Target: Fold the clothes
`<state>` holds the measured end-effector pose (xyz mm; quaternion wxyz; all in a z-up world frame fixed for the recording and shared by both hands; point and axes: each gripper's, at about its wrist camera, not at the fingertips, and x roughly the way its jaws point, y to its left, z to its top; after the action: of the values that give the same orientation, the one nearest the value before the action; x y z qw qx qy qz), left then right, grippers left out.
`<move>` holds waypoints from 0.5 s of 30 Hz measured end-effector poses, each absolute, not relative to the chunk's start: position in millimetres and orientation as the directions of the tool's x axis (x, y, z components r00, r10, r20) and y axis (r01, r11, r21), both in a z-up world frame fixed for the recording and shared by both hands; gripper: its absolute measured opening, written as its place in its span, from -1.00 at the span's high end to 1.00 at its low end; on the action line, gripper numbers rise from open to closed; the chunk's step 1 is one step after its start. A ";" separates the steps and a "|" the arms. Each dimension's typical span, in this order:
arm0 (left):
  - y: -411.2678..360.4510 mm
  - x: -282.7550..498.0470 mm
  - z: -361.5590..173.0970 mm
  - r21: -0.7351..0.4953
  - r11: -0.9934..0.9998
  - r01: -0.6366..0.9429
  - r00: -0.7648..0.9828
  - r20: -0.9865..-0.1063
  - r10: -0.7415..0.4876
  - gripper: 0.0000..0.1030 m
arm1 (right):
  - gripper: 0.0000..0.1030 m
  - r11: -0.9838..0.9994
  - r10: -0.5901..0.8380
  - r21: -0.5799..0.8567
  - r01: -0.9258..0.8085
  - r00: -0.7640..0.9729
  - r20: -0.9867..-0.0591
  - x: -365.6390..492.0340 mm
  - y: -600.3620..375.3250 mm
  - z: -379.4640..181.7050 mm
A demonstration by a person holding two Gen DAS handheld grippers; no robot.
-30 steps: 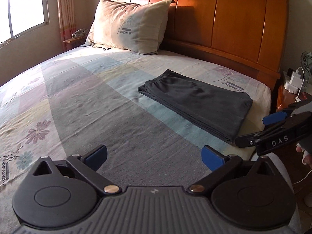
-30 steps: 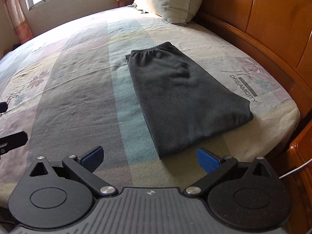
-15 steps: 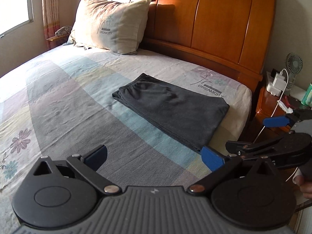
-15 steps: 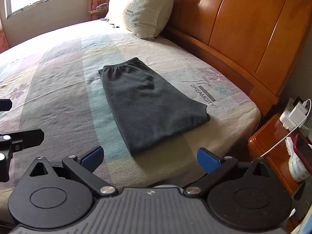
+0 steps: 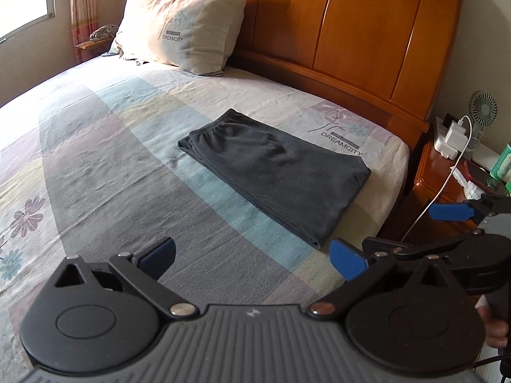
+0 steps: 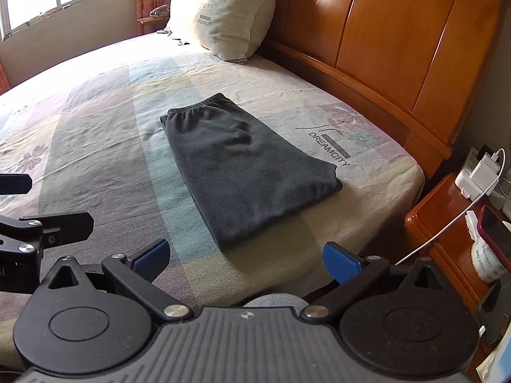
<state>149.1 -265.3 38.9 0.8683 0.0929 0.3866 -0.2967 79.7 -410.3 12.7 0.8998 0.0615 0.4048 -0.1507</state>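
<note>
We held both grippers above the near edge of the bed [image 5: 80,166], neither one touching cloth. The left gripper [image 5: 252,257] had its blue-padded fingers [image 5: 346,260] spread wide with nothing between them, and the right gripper [image 6: 244,255] was the same, fingers [image 6: 338,261] wide apart and empty. In the left wrist view the right gripper showed at the far right edge, just beside ours, with part of a hand [image 5: 496,328] under it.

The folded dark grey trousers [image 5: 278,172] lay flat on the patterned sheet, well ahead of both grippers and apart from them. Their elastic waistband [image 6: 194,110] pointed toward the window side of the bed, and the opposite folded end lay near the mattress edge closest to the nightstand [image 6: 447,223]. The stack looked neat, its edges lined up along the pale blue stripe of the sheet.

A cream pillow [image 5: 182,25] leaned against the wooden headboard [image 5: 367,32] at the far corner, well apart from the trousers. On the nightstand we could see a white charger [image 6: 482,172] with its cable trailing down, a small fan [image 5: 484,108] and a red-cased phone [image 6: 493,233].
</note>
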 end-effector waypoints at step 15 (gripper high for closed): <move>-270.9 153.1 34.3 -0.076 0.814 0.575 0.513 -0.742 -0.432 -0.99 | -1.00 0.949 -0.183 0.029 0.313 0.623 -0.760 82.4 -415.9 7.5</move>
<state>153.2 -270.9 34.3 0.8652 0.0902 0.3983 -0.2911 82.4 -415.9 7.5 0.8974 0.0795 0.4114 -0.1382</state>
